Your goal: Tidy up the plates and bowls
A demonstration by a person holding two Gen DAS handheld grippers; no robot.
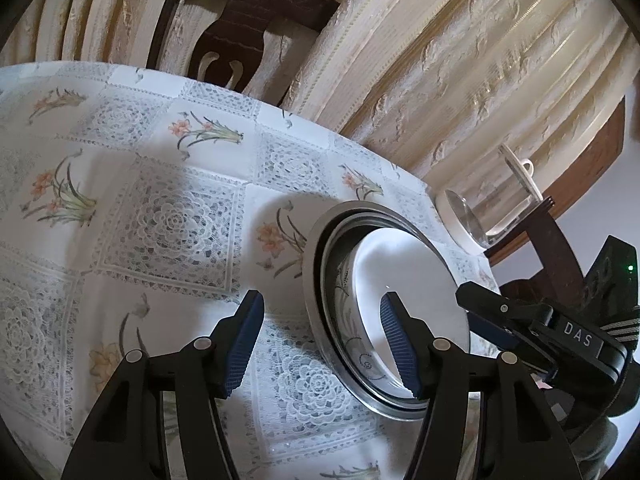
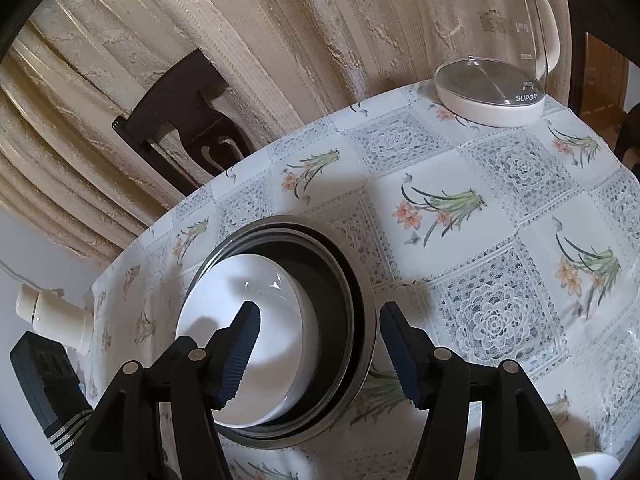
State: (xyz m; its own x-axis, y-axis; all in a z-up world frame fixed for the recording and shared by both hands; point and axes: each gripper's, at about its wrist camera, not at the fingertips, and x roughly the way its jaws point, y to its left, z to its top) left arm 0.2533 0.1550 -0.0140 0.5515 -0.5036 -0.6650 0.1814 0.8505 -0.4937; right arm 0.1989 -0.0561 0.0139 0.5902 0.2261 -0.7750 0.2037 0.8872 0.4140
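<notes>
Tablecloth [image 2: 500,184], kettle [image 2: 492,92] beyond bowls [image 2: 256,320]

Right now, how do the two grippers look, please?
Both the left gripper and the right gripper have black angular plastic arms with round silver pins. Their fingers carry dark blue ribbed pads. The right gripper's body shows white "DAS" lettering, white stripes and a green light.

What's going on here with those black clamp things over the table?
A person holds two hand-held grippers over a table with a floral tablecloth, tidying dishes. A white bowl sits nested inside a stack of metal dishes. Both the left gripper and the right gripper are open and hold nothing, poised around the stack. A glass kettle stands farther back on the table.
</notes>
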